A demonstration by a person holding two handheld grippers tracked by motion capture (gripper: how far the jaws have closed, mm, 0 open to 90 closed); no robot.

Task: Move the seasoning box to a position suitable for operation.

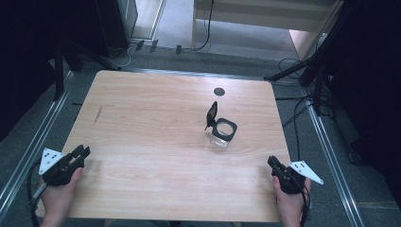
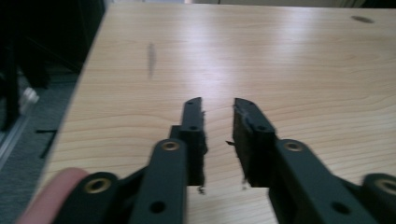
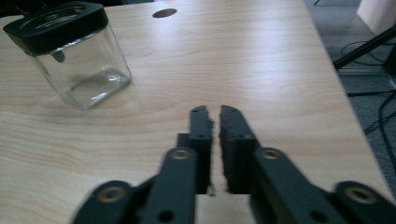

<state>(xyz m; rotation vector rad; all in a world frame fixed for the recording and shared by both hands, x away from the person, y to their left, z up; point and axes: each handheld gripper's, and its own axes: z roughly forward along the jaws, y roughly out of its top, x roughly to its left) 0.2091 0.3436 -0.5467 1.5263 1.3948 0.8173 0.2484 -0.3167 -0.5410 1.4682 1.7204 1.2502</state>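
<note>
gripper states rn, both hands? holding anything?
Left gripper: open, jaws apart, holding nothing.
Right gripper: shut, a thin slit between the jaws, holding nothing.

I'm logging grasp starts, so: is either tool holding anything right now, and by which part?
Nothing is held. The left tool is open over bare table; the right tool is nearly closed on nothing, apart from the glass jar.

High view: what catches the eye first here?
A clear jar with a black rim and its flip lid standing open, right of the table's middle. At the near corners, two hands hold black tongs: left slightly open, right nearly closed, both empty.
</note>
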